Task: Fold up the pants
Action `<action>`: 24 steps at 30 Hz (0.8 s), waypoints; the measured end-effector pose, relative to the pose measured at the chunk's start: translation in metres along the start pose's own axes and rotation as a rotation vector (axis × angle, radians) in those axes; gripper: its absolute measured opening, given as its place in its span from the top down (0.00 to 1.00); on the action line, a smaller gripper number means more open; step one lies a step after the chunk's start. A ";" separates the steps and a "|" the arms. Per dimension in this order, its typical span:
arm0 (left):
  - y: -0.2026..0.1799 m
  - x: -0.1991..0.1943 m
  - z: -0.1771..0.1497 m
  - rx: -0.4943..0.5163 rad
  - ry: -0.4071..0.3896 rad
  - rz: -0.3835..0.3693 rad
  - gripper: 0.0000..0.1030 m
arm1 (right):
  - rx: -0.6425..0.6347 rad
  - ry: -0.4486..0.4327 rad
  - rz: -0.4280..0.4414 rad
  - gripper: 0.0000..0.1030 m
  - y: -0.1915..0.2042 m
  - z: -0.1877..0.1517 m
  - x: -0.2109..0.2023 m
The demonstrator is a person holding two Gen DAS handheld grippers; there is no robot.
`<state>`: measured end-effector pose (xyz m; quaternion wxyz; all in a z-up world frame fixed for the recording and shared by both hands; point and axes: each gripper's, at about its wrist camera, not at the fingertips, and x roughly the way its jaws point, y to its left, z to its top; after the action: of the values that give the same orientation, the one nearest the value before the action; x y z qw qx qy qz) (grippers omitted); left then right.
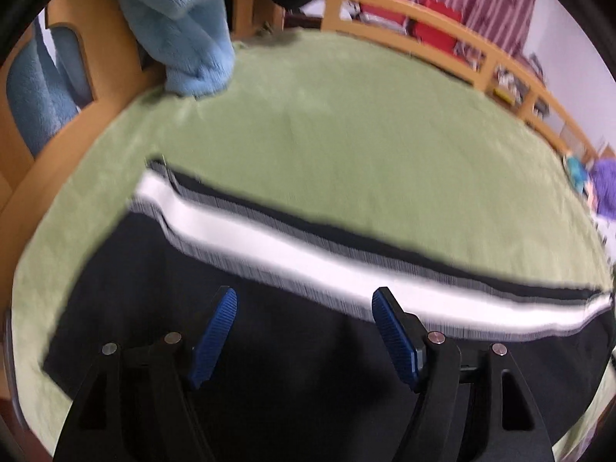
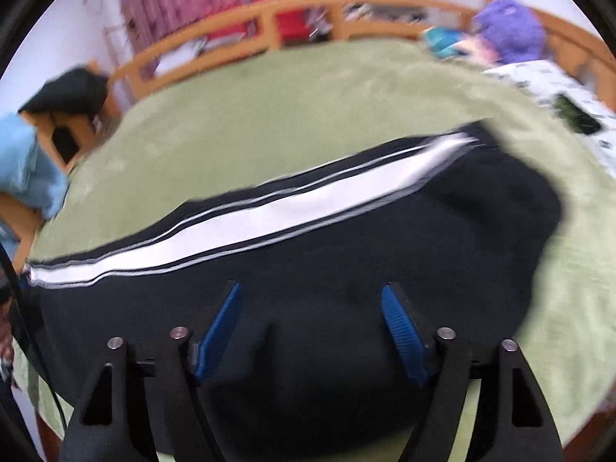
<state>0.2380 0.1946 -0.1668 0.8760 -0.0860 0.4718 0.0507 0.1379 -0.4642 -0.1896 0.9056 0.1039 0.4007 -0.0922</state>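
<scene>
Lying flat on the green blanket of a bed, the black pants show a broad white side stripe. The left tongs and right tongs hover above, apart, gripping nothing.

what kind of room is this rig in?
Most likely a bedroom. The black pants with a white side stripe lie on a bed with a green fleece cover, ringed by a light wooden rail. Pink patterned curtains hang behind.
</scene>
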 end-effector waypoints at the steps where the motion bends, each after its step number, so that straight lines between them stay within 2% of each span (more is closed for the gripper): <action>1: -0.004 -0.002 -0.007 0.005 0.007 0.005 0.31 | 0.034 -0.036 -0.038 0.21 -0.022 -0.003 -0.014; 3: -0.010 -0.009 -0.023 -0.005 0.018 0.012 0.31 | 0.121 -0.084 -0.109 0.12 -0.063 -0.007 -0.032; 4: -0.011 -0.012 -0.027 -0.014 0.024 0.010 0.31 | 0.186 -0.098 -0.122 0.11 -0.088 -0.009 -0.035; 6: -0.015 -0.013 -0.033 -0.026 0.044 -0.002 0.31 | 0.338 -0.072 -0.059 0.11 -0.136 -0.012 -0.027; 8: -0.021 -0.013 -0.035 -0.021 0.059 0.024 0.31 | 0.433 -0.054 0.013 0.11 -0.163 -0.014 -0.011; 12: -0.031 -0.025 -0.036 -0.004 0.036 0.065 0.31 | 0.585 -0.085 0.082 0.11 -0.200 -0.010 0.030; 16: -0.038 -0.027 -0.038 -0.012 0.022 0.072 0.28 | 0.710 -0.099 0.207 0.13 -0.217 0.008 0.082; 17: -0.041 -0.023 -0.040 -0.008 0.033 0.071 0.28 | 0.728 -0.132 0.228 0.25 -0.216 0.016 0.087; 18: -0.044 -0.019 -0.041 -0.004 0.044 0.083 0.28 | 0.728 -0.144 0.227 0.56 -0.213 0.022 0.088; 19: -0.048 -0.015 -0.042 0.004 0.052 0.102 0.28 | 0.707 -0.152 0.251 0.63 -0.213 0.028 0.085; 21: -0.055 -0.016 -0.044 0.022 0.055 0.121 0.28 | 0.705 -0.230 0.325 0.67 -0.220 0.041 0.054; 24: -0.063 -0.035 -0.044 0.044 -0.004 0.069 0.28 | 0.696 -0.342 0.323 0.68 -0.248 0.044 -0.006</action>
<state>0.1936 0.1241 -0.1550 0.8764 -0.0504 0.4738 0.0705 0.1034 -0.7136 -0.1846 0.8727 0.4485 0.1680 -0.0947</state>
